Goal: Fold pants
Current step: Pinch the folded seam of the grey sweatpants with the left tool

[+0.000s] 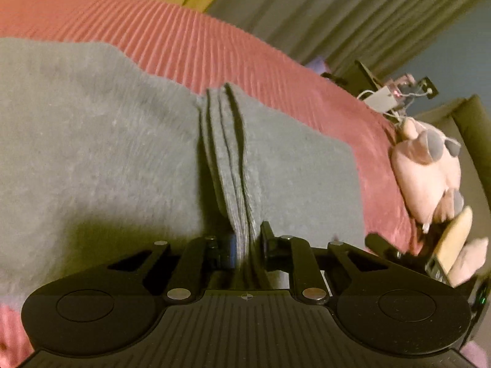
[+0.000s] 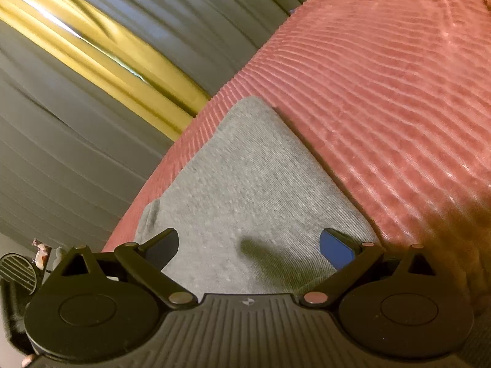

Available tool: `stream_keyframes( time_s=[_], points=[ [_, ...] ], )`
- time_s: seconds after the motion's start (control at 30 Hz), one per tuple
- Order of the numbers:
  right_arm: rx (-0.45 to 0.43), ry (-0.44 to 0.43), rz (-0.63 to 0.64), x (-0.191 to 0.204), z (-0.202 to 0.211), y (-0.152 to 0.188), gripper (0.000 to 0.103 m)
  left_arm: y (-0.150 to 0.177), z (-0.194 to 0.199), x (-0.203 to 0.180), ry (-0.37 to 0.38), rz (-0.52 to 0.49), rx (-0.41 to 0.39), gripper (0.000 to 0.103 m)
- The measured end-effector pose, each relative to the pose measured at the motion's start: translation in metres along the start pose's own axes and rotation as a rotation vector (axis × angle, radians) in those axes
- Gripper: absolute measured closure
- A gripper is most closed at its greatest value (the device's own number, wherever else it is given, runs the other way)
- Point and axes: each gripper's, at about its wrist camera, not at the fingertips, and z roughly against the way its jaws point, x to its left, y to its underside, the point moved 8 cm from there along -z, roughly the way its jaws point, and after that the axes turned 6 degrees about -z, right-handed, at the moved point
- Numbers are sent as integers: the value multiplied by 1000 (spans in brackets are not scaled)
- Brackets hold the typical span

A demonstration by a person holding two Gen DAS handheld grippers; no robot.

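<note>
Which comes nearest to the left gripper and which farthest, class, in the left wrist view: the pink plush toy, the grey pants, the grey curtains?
1. Grey pants: pinched between the fingers of the left gripper, dead centre.
2. Pink plush toy: on the right, at the edge of the red bedspread.
3. Grey curtains: background, upper right.

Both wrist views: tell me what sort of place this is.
Most likely a bedroom. The grey pants lie on a pink ribbed bedspread, a pink plush toy sits at its edge, and pleated curtains hang behind.
</note>
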Motion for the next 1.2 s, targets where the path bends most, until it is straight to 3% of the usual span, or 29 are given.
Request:
stream_keyframes(
  time_s=[0.1, 0.23, 0.4, 0.5, 0.67, 0.83, 1.0, 1.2],
  points=[
    [18, -11, 15, 4, 0, 3, 4, 13, -3, 18, -22, 39, 12, 85],
    [58, -32, 50, 13, -1, 8, 4, 19, -6, 44, -15, 177, 31, 85],
    [17, -64, 90, 20, 9, 0, 4, 12, 11, 30, -88, 0, -35, 85],
    [8, -99, 41, 17, 11, -4, 4, 11, 13, 31, -107, 7, -46, 85],
    [-6, -73, 64, 19, 6, -4, 5, 12, 21, 37, -154, 10, -66, 85],
    [50, 47, 147, 13, -12, 5, 4, 16, 4, 41, -203, -25, 17, 73],
    [47, 96, 234, 18, -18, 11, 4, -16, 11, 42, -189, -13, -84, 58],
    [30, 67, 156, 14, -17, 5, 4, -40, -6, 59, -169, 1, -87, 57]
  ],
)
